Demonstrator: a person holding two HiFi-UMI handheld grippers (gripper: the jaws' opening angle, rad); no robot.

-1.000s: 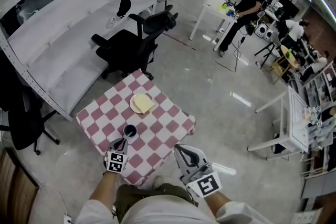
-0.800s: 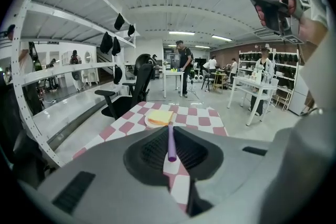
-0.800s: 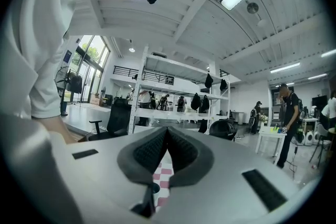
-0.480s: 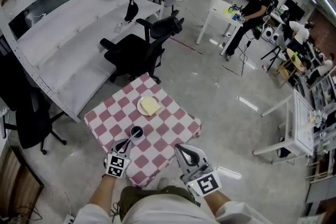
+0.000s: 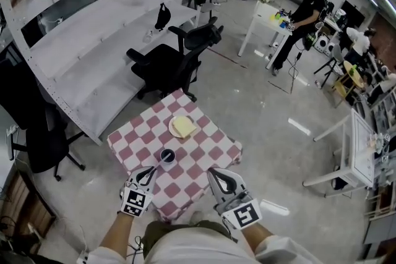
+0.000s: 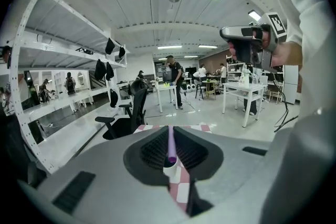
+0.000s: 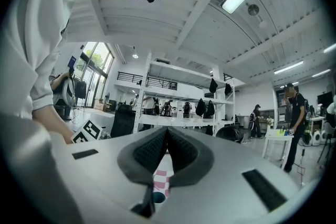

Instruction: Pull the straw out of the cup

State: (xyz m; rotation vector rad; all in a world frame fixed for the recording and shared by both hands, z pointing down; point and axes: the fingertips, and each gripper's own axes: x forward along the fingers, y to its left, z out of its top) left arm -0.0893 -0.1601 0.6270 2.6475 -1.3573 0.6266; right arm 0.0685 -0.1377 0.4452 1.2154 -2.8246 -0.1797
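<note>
A purple straw point(image 6: 171, 143) lies along the gap between the jaws of my left gripper point(image 6: 169, 127), which is shut on it. Past the straw's near end I see the white cup point(image 6: 172, 169) below. In the head view the cup point(image 5: 167, 156) stands upright on the red-and-white checkered table point(image 5: 204, 146), and my left gripper point(image 5: 147, 176) hangs just to its lower left, apart from it. My right gripper point(image 5: 218, 176) is at the table's near right edge. Its jaws point(image 7: 167, 129) are shut with nothing between them. The cup point(image 7: 157, 198) shows low in that view.
A plate with a yellow piece point(image 5: 184, 127) sits beyond the cup. Black office chairs point(image 5: 170, 62) stand behind the table, long white shelving point(image 5: 93, 40) runs to the left, and white tables point(image 5: 346, 151) are on the right. People stand far back.
My left gripper has lifted away from the cup's mouth with the straw in it. The right gripper has stayed where it was. The head view has shifted slightly.
</note>
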